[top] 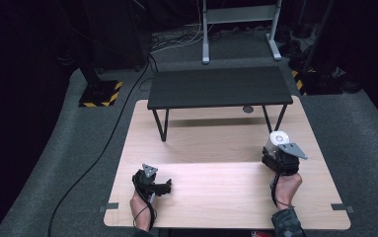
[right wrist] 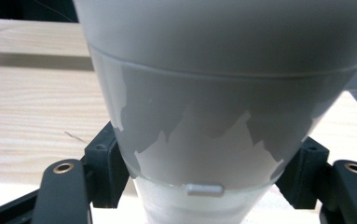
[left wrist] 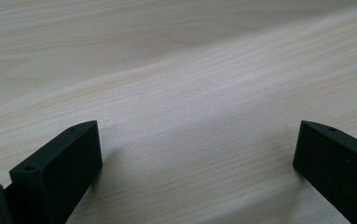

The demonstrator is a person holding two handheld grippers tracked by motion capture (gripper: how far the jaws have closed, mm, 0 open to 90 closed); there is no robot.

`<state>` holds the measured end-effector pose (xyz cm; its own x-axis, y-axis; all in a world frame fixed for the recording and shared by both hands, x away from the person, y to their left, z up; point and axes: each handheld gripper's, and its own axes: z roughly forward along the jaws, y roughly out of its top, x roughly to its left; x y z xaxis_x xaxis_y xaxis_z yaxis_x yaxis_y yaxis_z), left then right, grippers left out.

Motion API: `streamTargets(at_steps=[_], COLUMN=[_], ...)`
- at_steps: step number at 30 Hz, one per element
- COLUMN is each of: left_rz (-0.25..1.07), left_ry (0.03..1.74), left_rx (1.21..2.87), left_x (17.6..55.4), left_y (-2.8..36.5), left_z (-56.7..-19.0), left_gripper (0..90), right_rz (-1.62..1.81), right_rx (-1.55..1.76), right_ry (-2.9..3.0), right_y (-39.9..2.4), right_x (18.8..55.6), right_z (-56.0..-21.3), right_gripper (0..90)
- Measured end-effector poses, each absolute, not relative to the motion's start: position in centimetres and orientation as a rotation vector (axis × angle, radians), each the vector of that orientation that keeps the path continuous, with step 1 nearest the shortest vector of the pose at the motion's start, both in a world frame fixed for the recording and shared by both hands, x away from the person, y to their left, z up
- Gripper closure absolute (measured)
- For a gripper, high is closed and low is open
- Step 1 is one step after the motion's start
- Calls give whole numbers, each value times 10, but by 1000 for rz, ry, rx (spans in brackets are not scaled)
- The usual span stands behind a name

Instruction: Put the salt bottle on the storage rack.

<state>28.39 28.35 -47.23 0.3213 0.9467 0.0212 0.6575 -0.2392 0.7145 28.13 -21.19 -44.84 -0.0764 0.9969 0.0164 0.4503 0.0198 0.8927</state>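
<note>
A white cup (right wrist: 213,93) with a jagged grey pattern widens toward its top and stands between my right gripper's (right wrist: 206,158) jaws, which press on its lower part from both sides. In the high view the cup (top: 278,138) shows just ahead of my right gripper (top: 279,152), near the right side of the wooden table (top: 216,177). My left gripper (top: 166,186) lies low at the front left of the table. In its own view my left gripper (left wrist: 197,135) stands open, with bare wood (left wrist: 181,70) between the jaws.
A low black shelf (top: 219,86) on thin legs stands across the back of the table, its right leg (top: 267,118) close to the cup. On the grey floor lie a black cable (top: 102,148) and a stand base with yellow-black stripes (top: 100,94).
</note>
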Motion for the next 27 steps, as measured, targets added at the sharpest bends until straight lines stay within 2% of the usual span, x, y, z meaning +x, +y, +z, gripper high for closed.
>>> streamTargets(at_steps=[27], left_rz=[619], left_ry=[1403], left_rx=[1988], left_x=[284], left_y=[284], left_z=[-472], left_gripper=[9], right_rz=[1035], right_rx=[1416], right_ry=[1601], right_y=[-210], right_x=[294], right_z=[-400], right_gripper=[292])
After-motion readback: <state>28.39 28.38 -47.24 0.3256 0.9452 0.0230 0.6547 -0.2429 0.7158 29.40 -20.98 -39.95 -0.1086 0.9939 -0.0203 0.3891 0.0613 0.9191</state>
